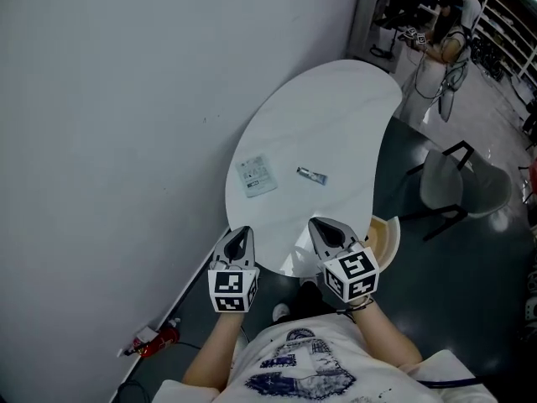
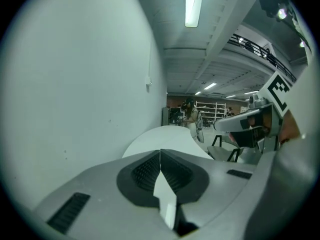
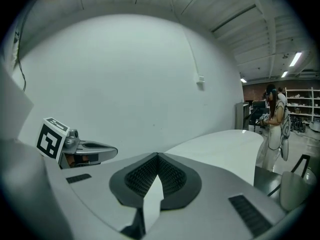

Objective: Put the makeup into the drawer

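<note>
makeup tube: we judge it light, slick; pinch across its middle.
left gripper, right gripper: jaws together, empty.

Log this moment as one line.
left gripper: shut, empty | right gripper: shut, empty | small dark tube, flat white packet: lying apart on white oval table

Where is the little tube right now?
In the head view the little tube lies on the white table, just right of the flat packet, toward the table's near end.
</note>
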Available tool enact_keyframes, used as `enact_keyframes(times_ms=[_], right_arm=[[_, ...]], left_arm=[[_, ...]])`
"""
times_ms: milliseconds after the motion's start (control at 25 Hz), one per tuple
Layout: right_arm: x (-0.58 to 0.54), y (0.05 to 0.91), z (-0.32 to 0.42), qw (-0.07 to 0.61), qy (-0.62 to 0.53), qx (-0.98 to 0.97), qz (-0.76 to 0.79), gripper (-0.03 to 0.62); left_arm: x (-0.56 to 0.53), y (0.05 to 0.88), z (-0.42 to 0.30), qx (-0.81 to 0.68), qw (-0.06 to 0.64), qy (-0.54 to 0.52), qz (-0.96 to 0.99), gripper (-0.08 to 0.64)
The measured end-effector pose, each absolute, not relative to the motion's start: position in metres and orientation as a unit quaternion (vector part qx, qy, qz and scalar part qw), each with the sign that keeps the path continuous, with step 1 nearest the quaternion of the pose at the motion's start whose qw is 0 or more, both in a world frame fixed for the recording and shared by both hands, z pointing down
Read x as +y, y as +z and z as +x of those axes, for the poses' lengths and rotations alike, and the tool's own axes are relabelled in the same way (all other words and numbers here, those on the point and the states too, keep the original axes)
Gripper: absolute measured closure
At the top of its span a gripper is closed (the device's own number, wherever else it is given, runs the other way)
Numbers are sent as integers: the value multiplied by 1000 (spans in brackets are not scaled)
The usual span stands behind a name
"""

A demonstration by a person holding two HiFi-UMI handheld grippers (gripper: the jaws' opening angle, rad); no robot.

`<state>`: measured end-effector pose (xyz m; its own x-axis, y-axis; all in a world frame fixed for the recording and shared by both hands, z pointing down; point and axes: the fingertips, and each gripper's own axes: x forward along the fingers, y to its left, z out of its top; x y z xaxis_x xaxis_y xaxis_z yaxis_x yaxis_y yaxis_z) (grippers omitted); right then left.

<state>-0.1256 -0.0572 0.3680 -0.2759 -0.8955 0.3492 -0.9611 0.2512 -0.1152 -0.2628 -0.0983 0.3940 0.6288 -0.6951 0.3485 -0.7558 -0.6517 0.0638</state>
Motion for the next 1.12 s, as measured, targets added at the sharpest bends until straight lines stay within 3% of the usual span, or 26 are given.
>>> enact_keyframes(times_ms=[1120], right_arm=[[-194, 437, -89, 141, 199, -859, 451, 571]], left_arm=[[-188, 466, -223, -523, 184, 197, 808, 517]])
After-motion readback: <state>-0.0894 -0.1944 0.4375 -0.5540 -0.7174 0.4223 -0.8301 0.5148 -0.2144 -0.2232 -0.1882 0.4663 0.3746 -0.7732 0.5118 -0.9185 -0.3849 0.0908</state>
